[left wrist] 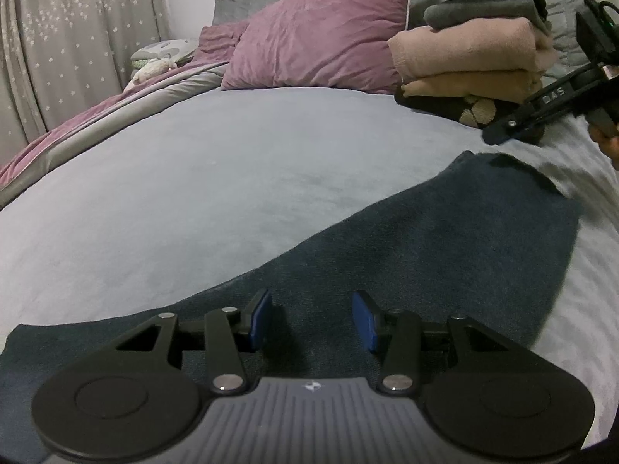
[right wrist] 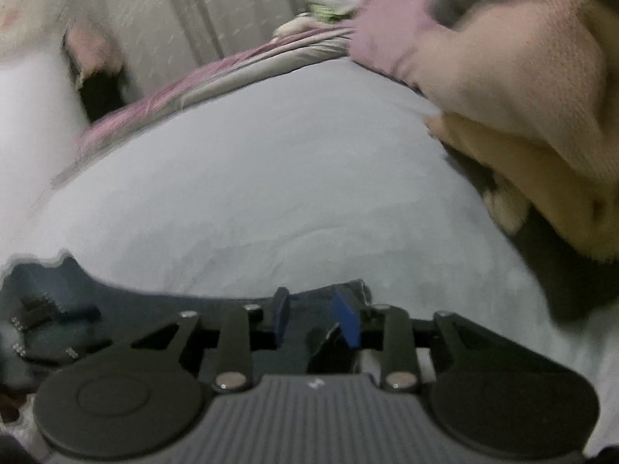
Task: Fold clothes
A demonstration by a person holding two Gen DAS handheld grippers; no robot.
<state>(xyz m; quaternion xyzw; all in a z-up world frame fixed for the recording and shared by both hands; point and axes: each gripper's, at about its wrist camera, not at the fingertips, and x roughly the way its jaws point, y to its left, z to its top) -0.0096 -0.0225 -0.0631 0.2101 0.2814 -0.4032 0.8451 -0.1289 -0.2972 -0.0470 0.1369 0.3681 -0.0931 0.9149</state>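
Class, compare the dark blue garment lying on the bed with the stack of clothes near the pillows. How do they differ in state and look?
The dark blue garment lies spread flat in a single piece; the stack of clothes is folded and piled in layers. The garment is one dark colour; the stack mixes black, grey, pink and tan. The garment lies under the open left gripper; the stack sits by the purple pillow. Both rest on the bed.

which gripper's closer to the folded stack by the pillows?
Right. The right gripper hangs just in front of the folded stack, whose beige layers loom beside it in the right wrist view. The left gripper sits back over the dark blue garment, fingers open.
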